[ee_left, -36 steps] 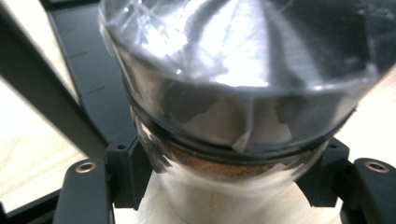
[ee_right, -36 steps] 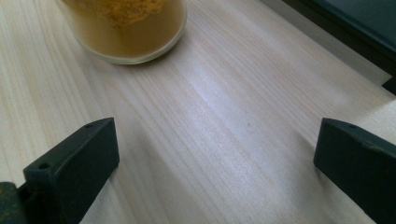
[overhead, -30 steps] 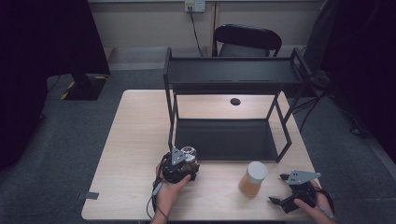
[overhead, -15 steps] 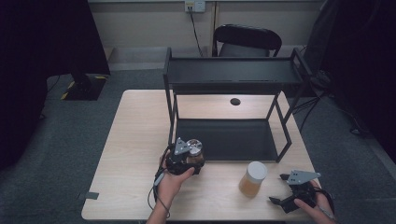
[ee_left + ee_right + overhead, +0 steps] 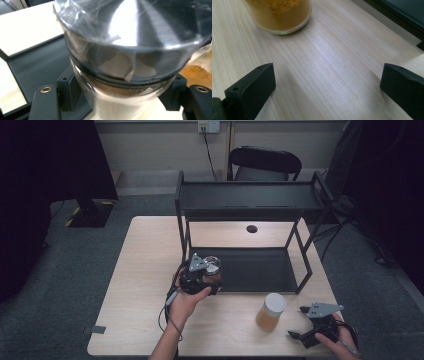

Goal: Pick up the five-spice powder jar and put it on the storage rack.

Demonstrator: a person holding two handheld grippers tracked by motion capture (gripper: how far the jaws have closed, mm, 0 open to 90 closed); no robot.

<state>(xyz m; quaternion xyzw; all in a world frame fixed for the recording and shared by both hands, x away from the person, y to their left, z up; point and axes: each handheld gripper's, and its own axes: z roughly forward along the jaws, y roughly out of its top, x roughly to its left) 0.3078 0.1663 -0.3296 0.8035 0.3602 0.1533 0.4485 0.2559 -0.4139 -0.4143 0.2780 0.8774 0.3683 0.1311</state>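
While the left gripper carries a metal-lidded jar clamped in its jaws at the shelf rack's lower tray front edge, the right gripper rests wide open near the amber jar; next move, judged: set the jar onto the tray upright.

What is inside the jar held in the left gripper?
Brown powder shows through the jar wall just below its metal lid; the left gripper covers the lower part.

I am counting two jars, one black rack, one chair, and one table.
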